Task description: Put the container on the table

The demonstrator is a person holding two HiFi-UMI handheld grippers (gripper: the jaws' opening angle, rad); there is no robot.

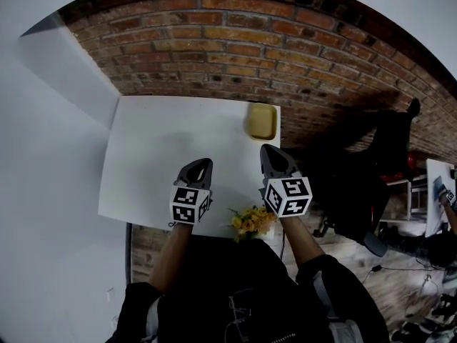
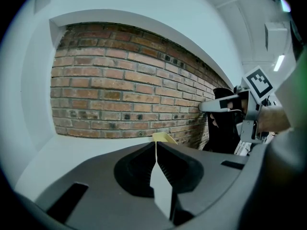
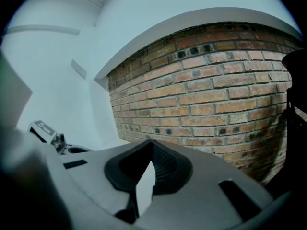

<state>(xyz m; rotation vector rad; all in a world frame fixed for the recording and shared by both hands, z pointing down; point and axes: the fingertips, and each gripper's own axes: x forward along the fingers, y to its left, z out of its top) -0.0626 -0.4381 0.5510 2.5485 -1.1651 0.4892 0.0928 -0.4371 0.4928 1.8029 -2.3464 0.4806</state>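
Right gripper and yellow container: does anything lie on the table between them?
Nothing. In the head view, only bare white table shows between the right gripper and the yellow container at the table's far right corner.

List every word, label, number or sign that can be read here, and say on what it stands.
None can be read.
On the cube of the left gripper: black-and-white square markers, patterns only, no letters.
On the cube of the right gripper: the same kind of markers.
On the yellow rectangular plastic container, on the white table: no print visible.
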